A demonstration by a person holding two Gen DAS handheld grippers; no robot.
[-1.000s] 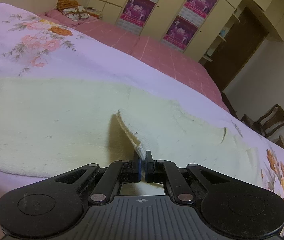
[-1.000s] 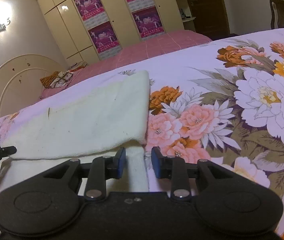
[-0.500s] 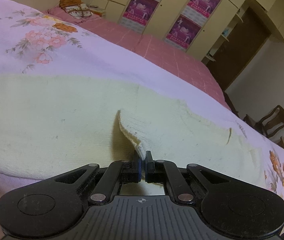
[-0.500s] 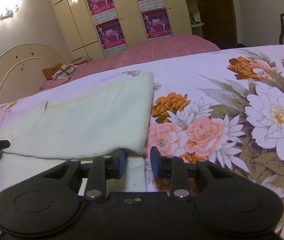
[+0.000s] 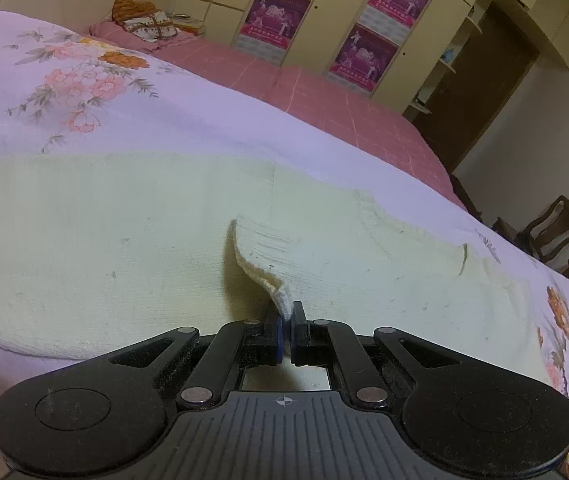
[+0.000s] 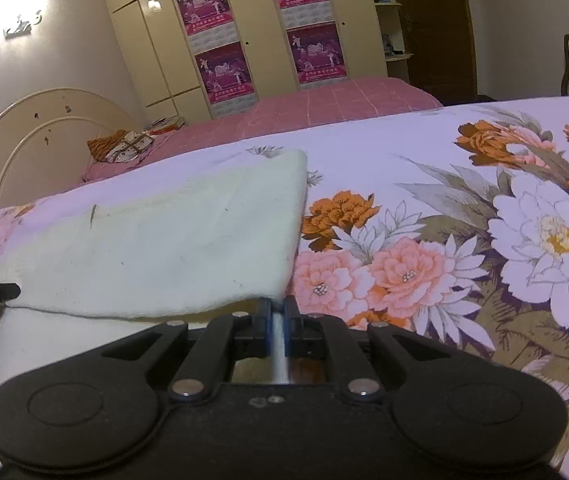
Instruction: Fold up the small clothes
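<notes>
The left tool (image 5: 287, 317) is clenching a raised fold of the cream knit garment (image 5: 124, 232), which is lying spread ahead of it on the floral bedspread (image 5: 96, 120). The right tool (image 6: 277, 312) is pinching the garment's (image 6: 164, 248) near edge, flowers lying to its right.

I'm working in a home bedroom — a floral bedspread (image 6: 464, 240) beneath me, a second bed in pink check (image 6: 324, 108), a curved cream headboard (image 6: 44, 128) and tall wardrobe doors (image 6: 260, 28) hung with posters.
</notes>
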